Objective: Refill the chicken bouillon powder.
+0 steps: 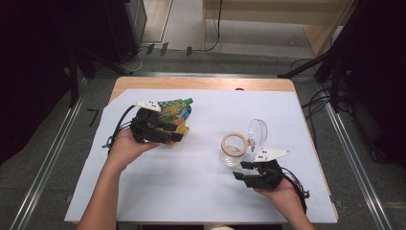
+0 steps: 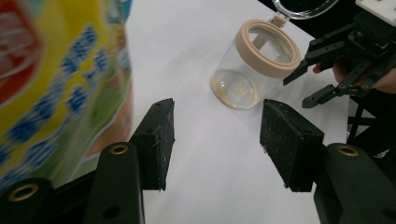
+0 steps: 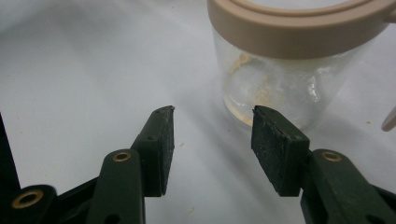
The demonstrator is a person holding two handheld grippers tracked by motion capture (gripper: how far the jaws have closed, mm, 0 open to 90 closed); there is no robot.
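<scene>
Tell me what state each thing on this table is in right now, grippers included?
Jar: upright on the white sheet, open, with only pale residue inside.
Lid: swung up, hanging at the jar's rim.
Snack bag: bright printed packet, beside the left gripper.
Left gripper: jaws apart, nothing between the pads.
Right gripper: jaws apart, empty, just short of the jar.

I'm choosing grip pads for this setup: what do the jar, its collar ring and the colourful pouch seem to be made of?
Jar: clear glass or hard plastic; you see through it.
Collar ring: matte beige, probably plastic or silicone.
Pouch: glossy printed film, likely plastic laminate.
</scene>
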